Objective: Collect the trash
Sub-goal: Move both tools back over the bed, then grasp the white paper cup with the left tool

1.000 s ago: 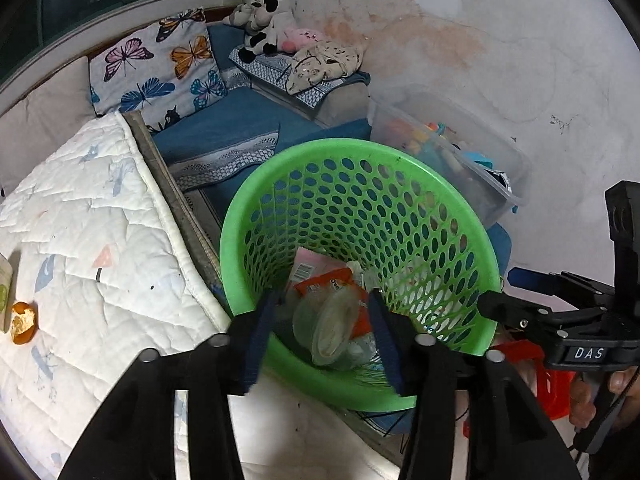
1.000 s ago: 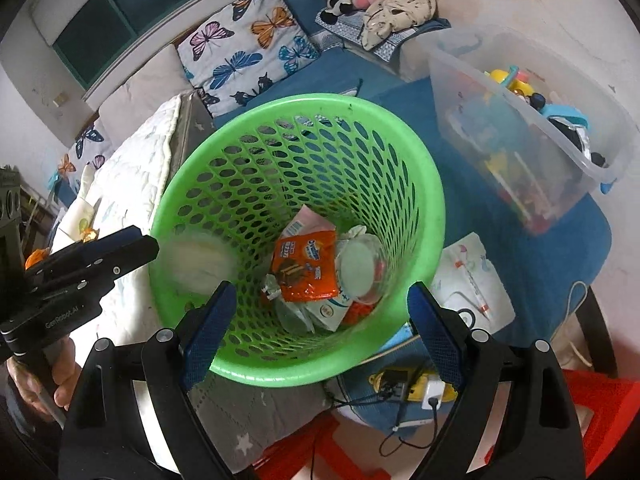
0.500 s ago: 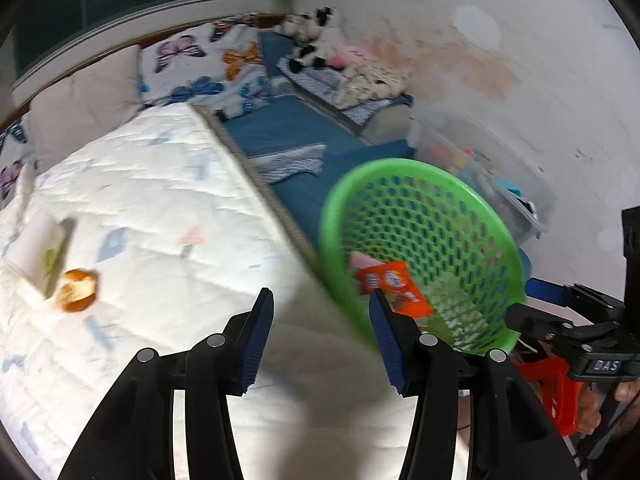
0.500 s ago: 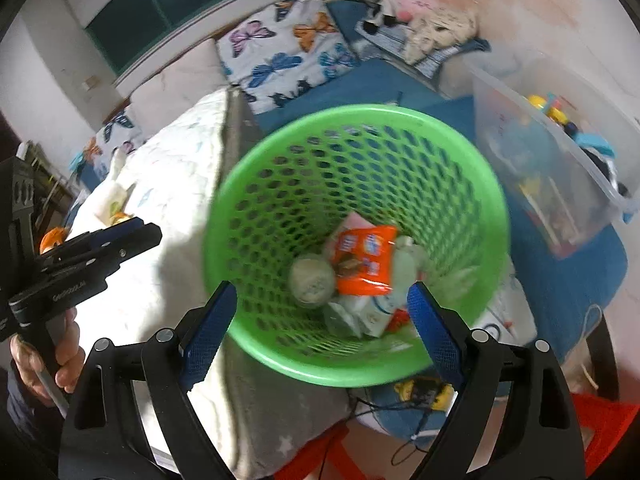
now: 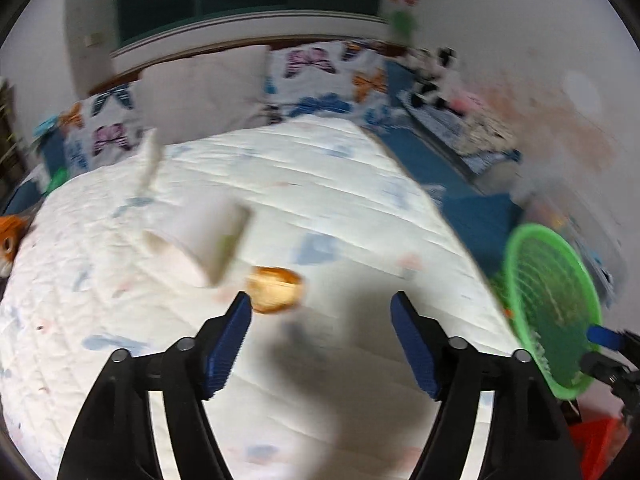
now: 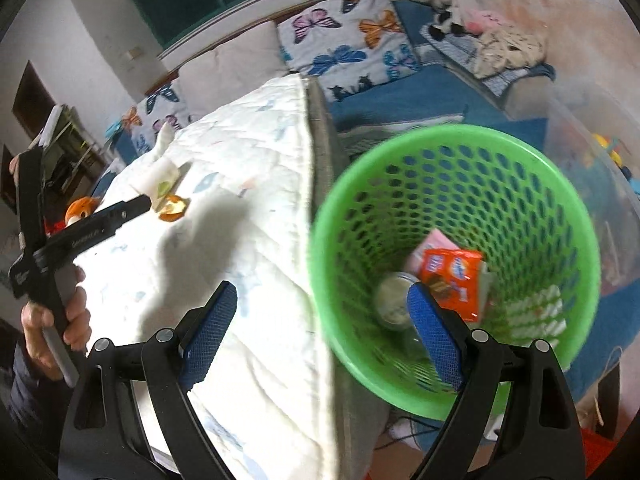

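Observation:
An orange piece of trash point(image 5: 275, 287) lies on the white quilted mattress point(image 5: 320, 184), just ahead of my open, empty left gripper point(image 5: 321, 305). A white crumpled wrapper point(image 5: 200, 236) lies beyond it to the left. Both show small in the right wrist view, the orange piece point(image 6: 173, 208) and the wrapper point(image 6: 160, 178), with the left gripper point(image 6: 132, 208) near them. The green perforated basket point(image 6: 460, 140) holds an orange packet point(image 6: 454, 276) and a round lid point(image 6: 392, 300). My right gripper point(image 6: 322, 300) is open and empty over the basket's near rim. The basket point(image 5: 516, 272) sits at the right in the left wrist view.
Butterfly pillows point(image 6: 344, 44) and plush toys point(image 6: 448, 4) lie at the bed's far end. A clear storage bin point(image 6: 592, 152) stands right of the basket. An orange toy point(image 5: 10, 236) sits at the mattress's left edge. A red stool point(image 5: 592, 444) is below the basket.
My left gripper has swung left from above the basket to over the mattress, now facing the orange piece. My right gripper has drifted left, so the basket sits further right in its view.

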Tool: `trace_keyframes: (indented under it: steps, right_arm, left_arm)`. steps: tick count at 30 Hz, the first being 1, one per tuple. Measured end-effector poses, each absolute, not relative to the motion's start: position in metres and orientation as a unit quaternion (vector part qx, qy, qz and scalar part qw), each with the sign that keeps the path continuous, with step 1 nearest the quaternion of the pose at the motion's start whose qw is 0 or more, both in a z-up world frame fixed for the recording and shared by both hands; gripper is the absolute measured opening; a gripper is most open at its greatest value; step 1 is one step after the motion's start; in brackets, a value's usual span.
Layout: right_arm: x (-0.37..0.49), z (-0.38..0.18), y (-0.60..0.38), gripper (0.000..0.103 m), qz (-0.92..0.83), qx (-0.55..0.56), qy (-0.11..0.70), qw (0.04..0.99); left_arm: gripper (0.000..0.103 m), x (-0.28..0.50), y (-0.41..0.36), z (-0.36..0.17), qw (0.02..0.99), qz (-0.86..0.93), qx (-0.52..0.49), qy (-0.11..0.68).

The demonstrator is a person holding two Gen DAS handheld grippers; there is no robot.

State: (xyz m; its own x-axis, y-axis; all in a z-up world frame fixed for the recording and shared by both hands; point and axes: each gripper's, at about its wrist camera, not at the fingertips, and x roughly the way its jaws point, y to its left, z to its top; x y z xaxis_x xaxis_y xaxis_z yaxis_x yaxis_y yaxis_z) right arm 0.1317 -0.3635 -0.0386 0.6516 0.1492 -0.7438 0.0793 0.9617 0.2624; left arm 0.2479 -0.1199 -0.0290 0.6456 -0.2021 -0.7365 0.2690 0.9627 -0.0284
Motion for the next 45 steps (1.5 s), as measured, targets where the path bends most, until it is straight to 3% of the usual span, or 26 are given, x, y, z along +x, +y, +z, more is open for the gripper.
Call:
trace_keyframes:
  steps: [2,17,27,32,45]
  right_arm:
    - [0.139,-0.036,-0.353,0.087,0.029,0.130,0.417,0.899]
    - [0.200,-0.036,-0.286,0.087,0.088,0.088,0.432,0.893]
    - [0.227,-0.041,-0.262,0.087,0.108,0.068,0.442,0.888]
    - [0.236,-0.045,-0.252,0.087,0.118,0.061,0.446,0.885]
    - [0.266,-0.056,-0.215,0.086,0.154,0.026,0.449,0.880]
  left_arm:
    - [0.085,0.259,-0.101,-0.029,0.912,-0.105,0.039,0.394]
    - [0.093,0.331,-0.050,-0.064,0.905,-0.068,0.052,0.416]
    - [0.092,0.366,-0.048,-0.079,0.896,-0.097,0.021,0.433]
    - [0.079,0.374,-0.046,-0.087,0.892,-0.103,0.012,0.440]
    - [0.074,0.351,-0.029,-0.072,0.900,-0.116,0.000,0.420]
